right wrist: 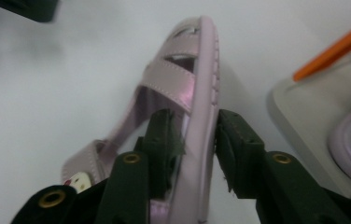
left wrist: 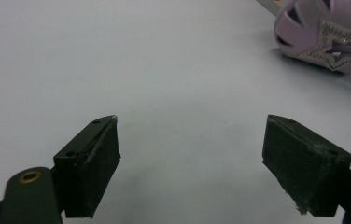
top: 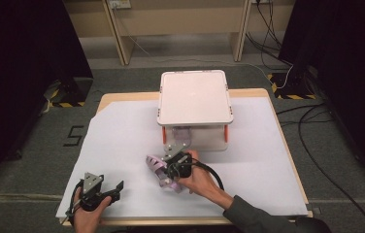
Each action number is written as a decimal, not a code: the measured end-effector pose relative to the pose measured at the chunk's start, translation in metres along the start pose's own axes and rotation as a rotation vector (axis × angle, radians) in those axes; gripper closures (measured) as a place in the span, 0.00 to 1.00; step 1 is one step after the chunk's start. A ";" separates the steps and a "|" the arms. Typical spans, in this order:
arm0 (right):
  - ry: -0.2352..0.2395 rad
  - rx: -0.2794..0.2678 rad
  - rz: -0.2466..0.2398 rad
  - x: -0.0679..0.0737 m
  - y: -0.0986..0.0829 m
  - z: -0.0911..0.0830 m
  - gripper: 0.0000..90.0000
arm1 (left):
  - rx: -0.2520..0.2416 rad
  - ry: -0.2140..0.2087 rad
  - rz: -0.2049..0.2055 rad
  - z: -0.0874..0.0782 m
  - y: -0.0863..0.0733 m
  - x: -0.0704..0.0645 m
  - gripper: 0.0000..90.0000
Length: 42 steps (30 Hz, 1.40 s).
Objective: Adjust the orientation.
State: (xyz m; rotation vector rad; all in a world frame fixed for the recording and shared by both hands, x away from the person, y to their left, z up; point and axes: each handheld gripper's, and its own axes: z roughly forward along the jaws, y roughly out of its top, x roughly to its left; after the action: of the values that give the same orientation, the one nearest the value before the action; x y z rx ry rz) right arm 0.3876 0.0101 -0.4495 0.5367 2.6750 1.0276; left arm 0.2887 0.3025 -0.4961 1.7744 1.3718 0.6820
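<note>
Pink sandal clamped by its sole in right gripper.
Left gripper open, over white sheet.

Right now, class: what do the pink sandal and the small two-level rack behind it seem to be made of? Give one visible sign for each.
Sandal, clamped at its sole by the right hand-held gripper: probably faux leather or soft plastic, going by the pearly sheen on its straps and the stitched sole edge; a glittery star decorates it.
Rack: likely moulded plastic, with a smooth matte whitish top and orange posts.
</note>
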 end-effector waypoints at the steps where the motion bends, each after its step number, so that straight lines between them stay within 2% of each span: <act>1: -0.010 0.010 0.015 -0.004 -0.003 0.001 0.76 | 0.000 0.000 0.000 0.000 0.000 0.000 0.20; 2: -0.011 0.009 0.004 -0.008 -0.005 0.002 0.78 | 0.000 -0.001 0.002 0.000 0.000 0.000 0.20; 3: -0.001 0.009 0.019 -0.013 -0.007 0.001 0.80 | 0.000 -0.002 0.003 0.000 0.000 0.000 0.20; 5: 0.051 -0.006 0.049 -0.018 -0.010 -0.002 0.85 | 0.000 -0.002 0.002 0.000 0.000 0.000 0.20; 10: 0.072 -0.017 0.010 -0.012 -0.011 -0.010 0.87 | -0.005 -0.002 -0.002 -0.002 0.001 0.001 0.21; 11: 0.089 -0.018 0.010 -0.012 -0.012 -0.012 0.87 | -0.005 -0.002 0.000 -0.002 0.001 0.001 0.21; 12: 0.115 -0.019 0.021 -0.012 -0.014 -0.016 0.87 | -0.007 -0.002 0.000 -0.002 0.001 0.001 0.20; 14: 0.177 -0.029 0.075 -0.011 -0.021 -0.027 0.87 | -0.009 -0.003 0.001 -0.002 0.001 0.000 0.20; 15: 0.177 -0.029 0.075 -0.011 -0.021 -0.027 0.87 | -0.009 -0.003 0.001 -0.002 0.001 0.000 0.20; 17: 0.210 -0.027 0.103 -0.011 -0.029 -0.033 0.87 | -0.008 -0.003 0.002 -0.001 0.001 0.000 0.21; 18: 0.233 -0.008 0.132 -0.012 -0.039 -0.035 0.86 | -0.004 -0.003 0.006 -0.001 0.001 0.000 0.20; 20: 0.233 0.011 0.152 -0.014 -0.045 -0.034 0.86 | -0.006 -0.002 0.005 -0.001 0.001 -0.001 0.21; 21: 0.232 -0.002 0.169 -0.016 -0.048 -0.032 0.85 | -0.004 -0.001 0.006 -0.001 0.001 -0.001 0.21; 23: 0.236 -0.009 0.204 -0.021 -0.050 -0.032 0.78 | -0.005 0.000 0.004 -0.001 0.001 0.000 0.21; 24: 0.236 -0.009 0.204 -0.021 -0.050 -0.032 0.78 | -0.004 0.001 0.002 -0.001 0.001 0.000 0.21; 25: 0.184 -0.028 0.199 -0.026 -0.049 -0.032 0.71 | -0.002 0.000 0.003 -0.001 0.001 0.000 0.21; 28: 0.171 -0.032 0.207 -0.029 -0.050 -0.032 0.66 | -0.002 -0.002 0.004 -0.001 0.001 0.000 0.21; 30: 0.131 -0.046 0.209 -0.032 -0.050 -0.034 0.61 | -0.003 -0.004 0.005 -0.001 0.001 0.000 0.21; 35: 0.115 -0.054 0.197 -0.033 -0.050 -0.035 0.58 | -0.002 -0.004 0.006 -0.001 0.001 0.000 0.21; 37: 0.090 -0.059 0.179 -0.036 -0.051 -0.037 0.54 | -0.003 -0.005 0.006 -0.001 0.001 0.000 0.21; 40: 0.086 -0.062 0.185 -0.038 -0.053 -0.039 0.53 | -0.003 -0.005 0.006 -0.001 0.001 0.000 0.21; 42: 0.084 -0.066 0.206 -0.041 -0.055 -0.040 0.52 | -0.003 -0.006 0.006 -0.001 0.001 -0.001 0.21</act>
State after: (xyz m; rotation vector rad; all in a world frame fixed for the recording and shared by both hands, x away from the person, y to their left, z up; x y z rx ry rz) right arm 0.3973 -0.0684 -0.4541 0.7856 2.6897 1.2149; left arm 0.2879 0.3022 -0.4949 1.7780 1.3608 0.6809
